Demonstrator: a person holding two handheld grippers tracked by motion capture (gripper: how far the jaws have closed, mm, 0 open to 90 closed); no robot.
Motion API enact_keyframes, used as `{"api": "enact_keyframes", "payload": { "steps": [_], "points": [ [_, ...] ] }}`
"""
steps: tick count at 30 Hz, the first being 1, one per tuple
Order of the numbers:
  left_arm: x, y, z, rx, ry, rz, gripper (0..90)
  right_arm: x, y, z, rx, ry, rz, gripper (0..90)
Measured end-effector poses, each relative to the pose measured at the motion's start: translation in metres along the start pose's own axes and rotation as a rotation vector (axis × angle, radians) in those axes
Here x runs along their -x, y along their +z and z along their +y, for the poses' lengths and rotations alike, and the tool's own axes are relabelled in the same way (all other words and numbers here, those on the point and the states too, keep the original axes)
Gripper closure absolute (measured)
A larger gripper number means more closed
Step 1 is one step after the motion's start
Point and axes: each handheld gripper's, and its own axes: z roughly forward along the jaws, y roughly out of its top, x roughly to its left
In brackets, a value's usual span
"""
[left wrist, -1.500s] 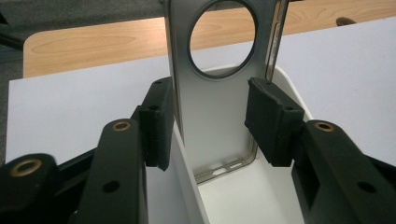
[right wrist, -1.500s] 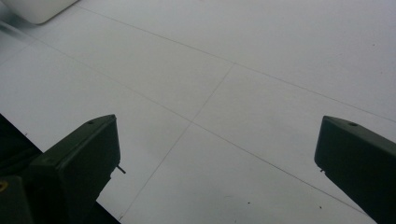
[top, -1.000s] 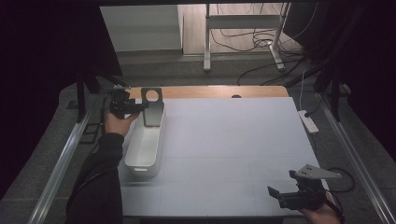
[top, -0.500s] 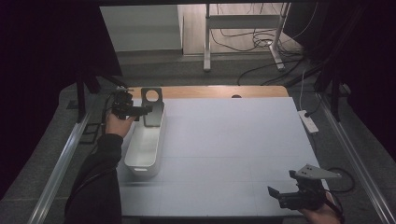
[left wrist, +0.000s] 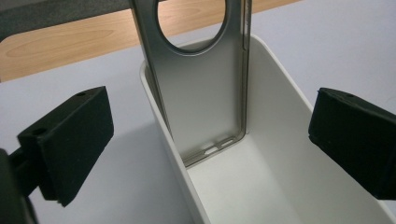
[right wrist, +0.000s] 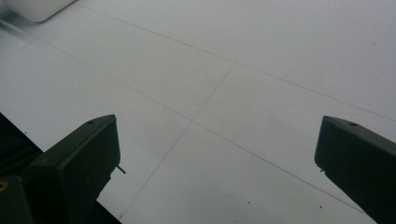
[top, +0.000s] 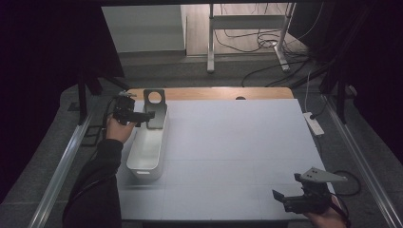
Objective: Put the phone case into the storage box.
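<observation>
One phone case [left wrist: 201, 84] is standing upright in the far end of one white bin [top: 147, 147], leaning on its end wall. Left gripper [top: 142, 115] is hovering just beside it, jaws wide after just opening, nothing between them. Right gripper [top: 285, 199] is sitting well apart at the near right corner, jaws wide, empty. One power strip [top: 313, 123] is lying off the table [top: 237, 142] edge. Nothing is blocking the bin.
</observation>
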Motion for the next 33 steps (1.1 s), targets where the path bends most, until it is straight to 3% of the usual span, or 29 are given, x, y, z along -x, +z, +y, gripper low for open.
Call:
{"api": "enact_keyframes", "payload": {
  "steps": [22, 24, 33],
  "points": [
    [0.015, -0.009, -0.001, 0.052, 0.054, -0.073, 2.1, -0.001, 0.000, 0.000, -0.001, -0.003, -0.002, 0.3],
    [0.016, -0.010, -0.003, 0.063, 0.045, -0.090, 2.1, -0.001, 0.000, 0.000, -0.002, -0.003, -0.003, 0.2],
    [0.019, -0.017, -0.006, 0.090, 0.032, -0.090, 0.3, -0.001, 0.000, 0.000, -0.002, -0.001, -0.003, 0.2]
  ]
}}
